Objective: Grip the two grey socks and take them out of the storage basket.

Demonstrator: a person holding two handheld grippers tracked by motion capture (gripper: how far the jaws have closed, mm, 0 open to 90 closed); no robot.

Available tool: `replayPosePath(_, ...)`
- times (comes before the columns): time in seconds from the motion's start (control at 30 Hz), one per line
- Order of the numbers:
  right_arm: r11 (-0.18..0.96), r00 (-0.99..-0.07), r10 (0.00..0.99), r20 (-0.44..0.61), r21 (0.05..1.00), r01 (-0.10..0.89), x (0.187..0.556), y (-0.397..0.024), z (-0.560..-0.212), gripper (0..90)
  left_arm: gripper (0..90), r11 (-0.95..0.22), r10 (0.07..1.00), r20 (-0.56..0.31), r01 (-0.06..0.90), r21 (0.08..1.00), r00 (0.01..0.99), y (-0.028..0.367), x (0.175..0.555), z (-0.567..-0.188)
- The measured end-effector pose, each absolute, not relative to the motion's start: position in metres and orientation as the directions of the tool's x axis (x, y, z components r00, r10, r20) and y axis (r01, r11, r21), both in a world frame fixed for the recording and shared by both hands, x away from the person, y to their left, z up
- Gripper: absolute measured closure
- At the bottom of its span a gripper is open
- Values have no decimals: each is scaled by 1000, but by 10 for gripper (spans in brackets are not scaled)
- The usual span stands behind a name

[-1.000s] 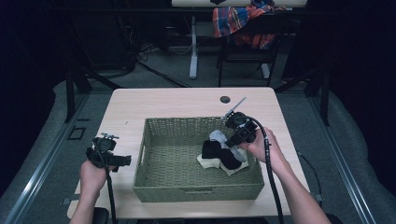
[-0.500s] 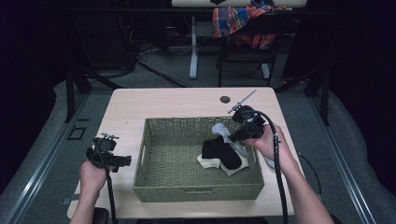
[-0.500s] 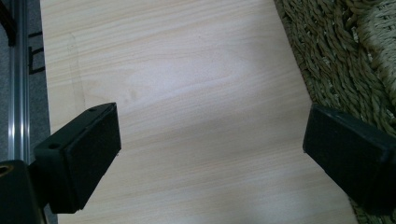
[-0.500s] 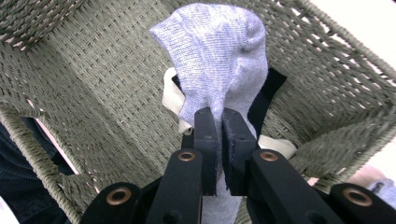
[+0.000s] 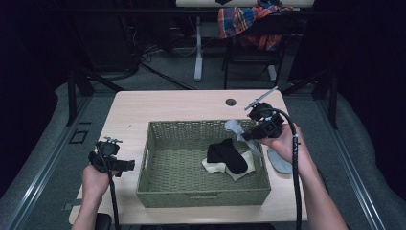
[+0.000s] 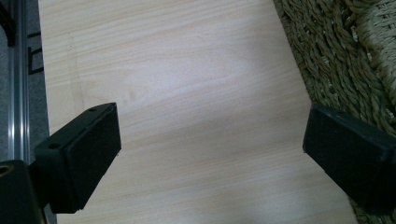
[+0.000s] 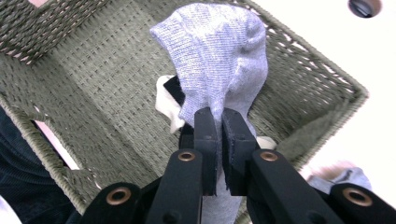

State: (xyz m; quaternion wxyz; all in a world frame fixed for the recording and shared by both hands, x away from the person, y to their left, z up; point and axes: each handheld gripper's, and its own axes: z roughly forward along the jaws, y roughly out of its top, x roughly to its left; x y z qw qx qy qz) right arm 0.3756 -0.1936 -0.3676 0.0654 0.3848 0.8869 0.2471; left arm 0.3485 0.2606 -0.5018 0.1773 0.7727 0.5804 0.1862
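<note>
Above the right end of the woven basket (image 5: 158,165), the right gripper (image 5: 249,135) pinches a grey sock (image 5: 234,127), its jaws pressed nearly together on the fabric. In the right gripper view the grey sock (image 7: 217,56) stands up from the jaws in a bunched fold, and the rest of it hangs below them, so its long axis runs roughly along the gripper. In the high view the raised end points toward the basket's far rim, while the trailing end slants down across the basket's right wall. A black sock (image 5: 227,155) lies on the basket floor with its long axis slanting from the far left toward the near right, on top of a cream sock (image 5: 213,166). Another grey sock (image 5: 280,162) lies on the table (image 5: 182,105) just outside the basket's right wall. The left gripper (image 5: 125,165) is held near the basket's left wall, its jaws wide apart with nothing between them but bare table.
</note>
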Motion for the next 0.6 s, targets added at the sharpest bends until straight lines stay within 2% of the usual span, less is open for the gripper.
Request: replayPosePath(0.6,506,-618,782,79,498,704,378,-238,-360,861,45,-269,961,83,829,490,263,260,348,-502)
